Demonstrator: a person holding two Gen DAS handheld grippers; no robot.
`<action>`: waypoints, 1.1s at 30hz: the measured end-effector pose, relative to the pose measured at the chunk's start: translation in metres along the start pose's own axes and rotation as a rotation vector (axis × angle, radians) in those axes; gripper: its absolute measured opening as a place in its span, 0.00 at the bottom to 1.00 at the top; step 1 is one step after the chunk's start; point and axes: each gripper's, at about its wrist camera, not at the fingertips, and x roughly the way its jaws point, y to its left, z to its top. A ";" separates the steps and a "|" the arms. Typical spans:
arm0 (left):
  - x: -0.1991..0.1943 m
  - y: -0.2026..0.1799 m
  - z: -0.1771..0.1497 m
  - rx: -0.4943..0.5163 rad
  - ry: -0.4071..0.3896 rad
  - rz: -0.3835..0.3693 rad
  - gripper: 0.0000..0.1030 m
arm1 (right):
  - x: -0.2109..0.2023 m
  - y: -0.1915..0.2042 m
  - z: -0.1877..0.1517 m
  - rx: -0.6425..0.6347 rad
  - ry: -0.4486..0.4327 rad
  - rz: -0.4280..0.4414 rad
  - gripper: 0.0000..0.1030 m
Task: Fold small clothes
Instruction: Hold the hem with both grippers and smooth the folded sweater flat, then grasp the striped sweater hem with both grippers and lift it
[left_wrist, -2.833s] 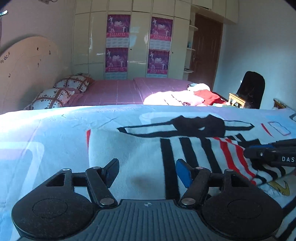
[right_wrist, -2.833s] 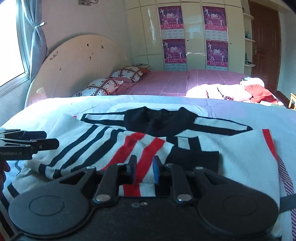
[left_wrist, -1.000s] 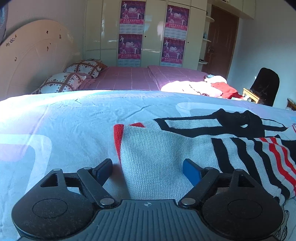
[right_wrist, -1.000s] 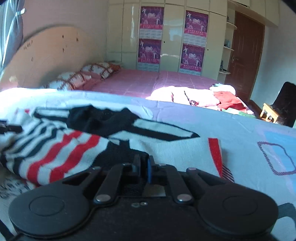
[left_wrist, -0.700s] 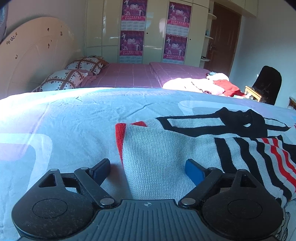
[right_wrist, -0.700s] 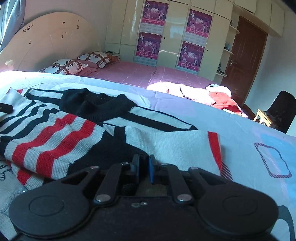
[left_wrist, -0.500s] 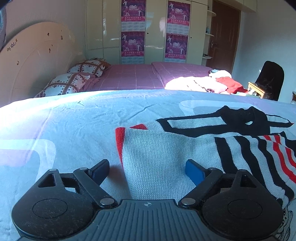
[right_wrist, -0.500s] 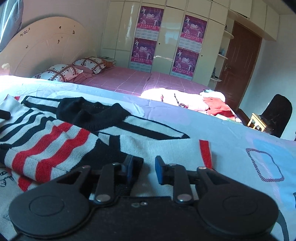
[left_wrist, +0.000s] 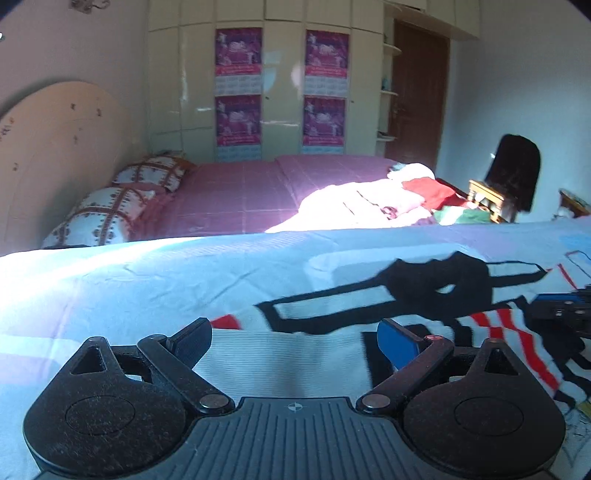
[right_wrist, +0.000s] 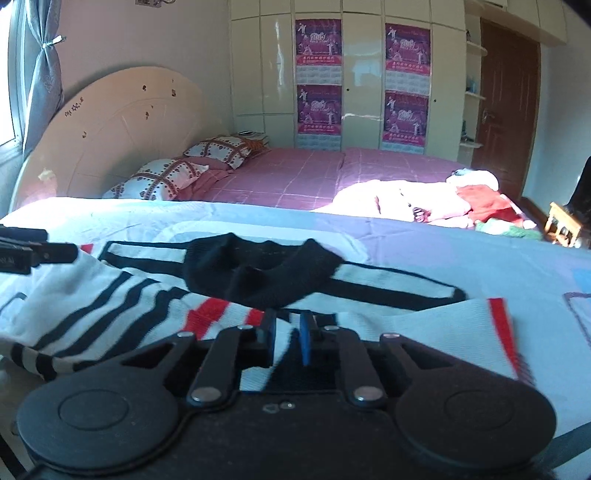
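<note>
A small white sweater with black and red stripes and a black collar lies on the pale blue bed cover, its sleeves folded over the body; it also shows in the left wrist view. My left gripper is open wide, low over the sweater's white left part, holding nothing. My right gripper has its jaws a narrow gap apart, over the striped sleeve cuff below the collar, gripping nothing. Each gripper shows at the edge of the other's view.
The pale blue cover spreads around the sweater. Behind it stands a bed with a pink spread, patterned pillows and a heap of clothes. A cream wardrobe with purple posters, a brown door and a dark chair stand beyond.
My right gripper was shut on the sleeve, then opened and let it go on the body. Both grippers have moved inward over the sweater, toward the collar.
</note>
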 end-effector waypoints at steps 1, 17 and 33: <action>0.004 -0.007 0.001 0.008 0.016 -0.036 0.93 | 0.005 0.004 0.001 0.000 0.007 0.016 0.09; 0.022 -0.027 -0.014 0.052 0.156 -0.022 0.94 | -0.003 -0.021 -0.003 0.063 0.063 -0.036 0.20; -0.161 0.021 -0.127 -0.179 0.086 -0.016 0.94 | -0.217 -0.080 -0.119 0.268 0.028 -0.116 0.29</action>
